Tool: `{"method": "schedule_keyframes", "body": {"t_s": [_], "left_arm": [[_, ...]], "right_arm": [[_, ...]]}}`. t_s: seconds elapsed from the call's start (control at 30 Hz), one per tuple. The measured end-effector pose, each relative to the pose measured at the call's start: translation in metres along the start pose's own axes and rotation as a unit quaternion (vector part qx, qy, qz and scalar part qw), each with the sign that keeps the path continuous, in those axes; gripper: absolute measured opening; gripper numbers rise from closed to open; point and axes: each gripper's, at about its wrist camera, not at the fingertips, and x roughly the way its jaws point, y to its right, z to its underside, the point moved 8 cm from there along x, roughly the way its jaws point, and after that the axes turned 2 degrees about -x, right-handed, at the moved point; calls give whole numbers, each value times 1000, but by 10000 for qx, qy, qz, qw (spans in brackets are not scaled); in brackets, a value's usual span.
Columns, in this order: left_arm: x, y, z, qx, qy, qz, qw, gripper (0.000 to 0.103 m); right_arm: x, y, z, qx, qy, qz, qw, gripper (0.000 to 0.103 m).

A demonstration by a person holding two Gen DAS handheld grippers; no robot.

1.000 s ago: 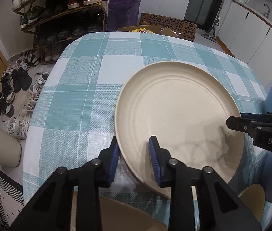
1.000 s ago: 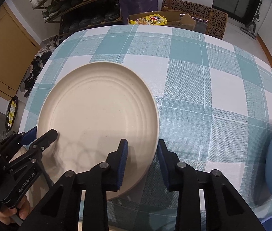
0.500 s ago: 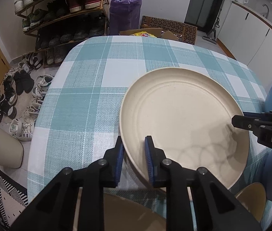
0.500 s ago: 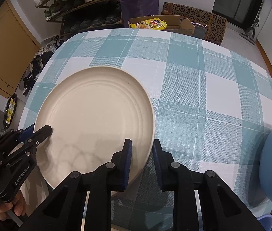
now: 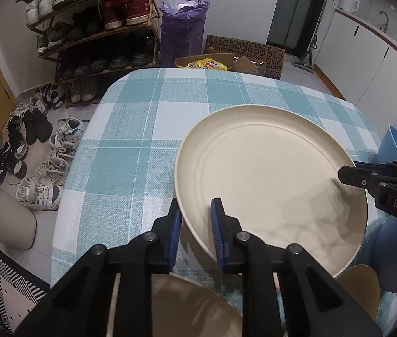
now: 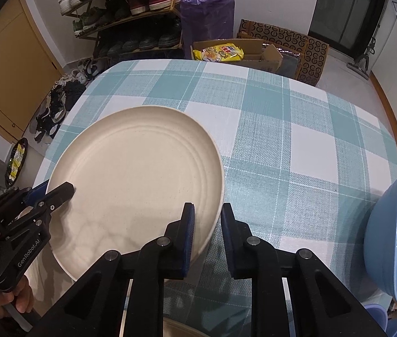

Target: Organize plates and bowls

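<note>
You hold the cream plate [image 5: 268, 179] face up, round with no long axis, its near edge dipping slightly toward you, over the teal-and-white checked tablecloth [image 6: 282, 140]. Your left gripper [image 5: 195, 224] clamps its left rim and your right gripper [image 6: 206, 224] its right rim, jaws closed on it. It is matte, faintly speckled, with concentric rings. A blue bowl [image 6: 392, 238] stands at the right; a shoe rack [image 5: 94, 28] and purple bag [image 5: 181, 28] lie beyond the table.

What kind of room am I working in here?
Most likely a lived-in home, a dining spot beside the entryway: a table with a checked cloth, a loaded shoe rack, and white kitchen cabinets.
</note>
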Motion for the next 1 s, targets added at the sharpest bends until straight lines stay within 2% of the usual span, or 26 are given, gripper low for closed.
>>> {"method": "schedule_keyframes", "body": {"t_s": [0.6,1.0], "left_arm": [[-57,15,-2,142,461,-16,9988,19],[-92,21,8,200,675,10,9975,19]], "right_arm": [[-55,-1,12,-24,446,-5,9990,19],[-93,-6,36,-105,689,-34,9976,19]]}}
